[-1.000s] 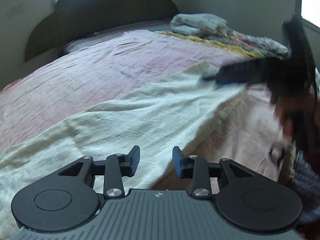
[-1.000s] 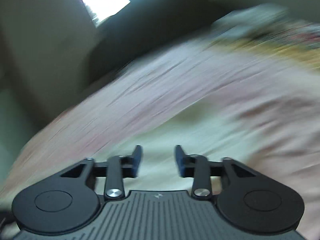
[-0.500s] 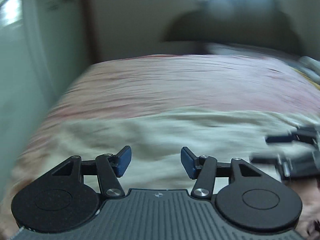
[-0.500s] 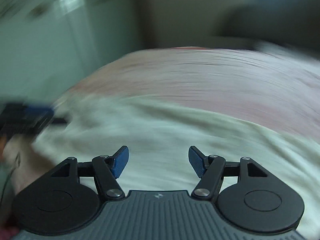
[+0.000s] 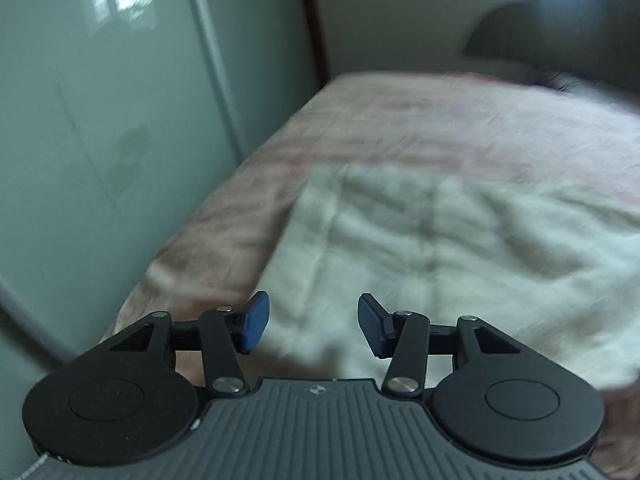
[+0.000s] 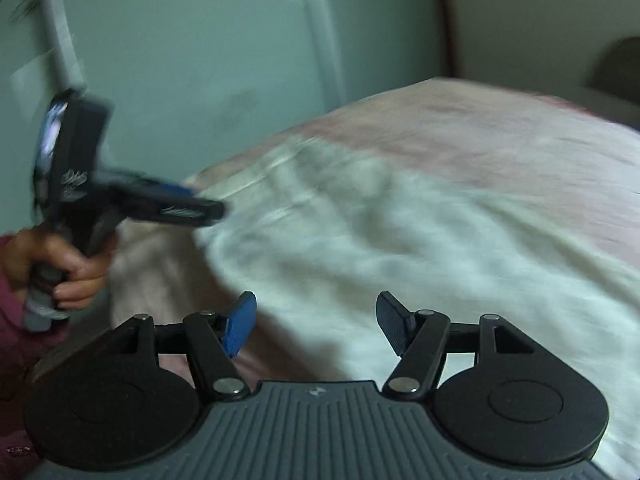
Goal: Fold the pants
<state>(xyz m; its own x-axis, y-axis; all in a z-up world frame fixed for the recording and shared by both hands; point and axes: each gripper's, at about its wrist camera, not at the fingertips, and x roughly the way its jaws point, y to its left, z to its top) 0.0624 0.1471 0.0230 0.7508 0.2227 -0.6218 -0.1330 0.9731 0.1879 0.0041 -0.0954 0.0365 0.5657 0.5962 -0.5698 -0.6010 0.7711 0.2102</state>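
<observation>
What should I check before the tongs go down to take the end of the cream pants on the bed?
1. Left tongs open and empty: ok, the fingers stand apart with nothing between them.
2. Right tongs open and empty: ok, same state.
3. Cream pants lying spread on the pink bedsheet: ok, though wrinkled.
4. The near end of the pants in front of both tongs: ok, it shows just ahead in both wrist views.
5. Exact hem or waistband line to pinch: cannot tell, the pictures are blurred.
6. Left tongs apart from the right ones: ok, they show far to the left in the right wrist view.
</observation>
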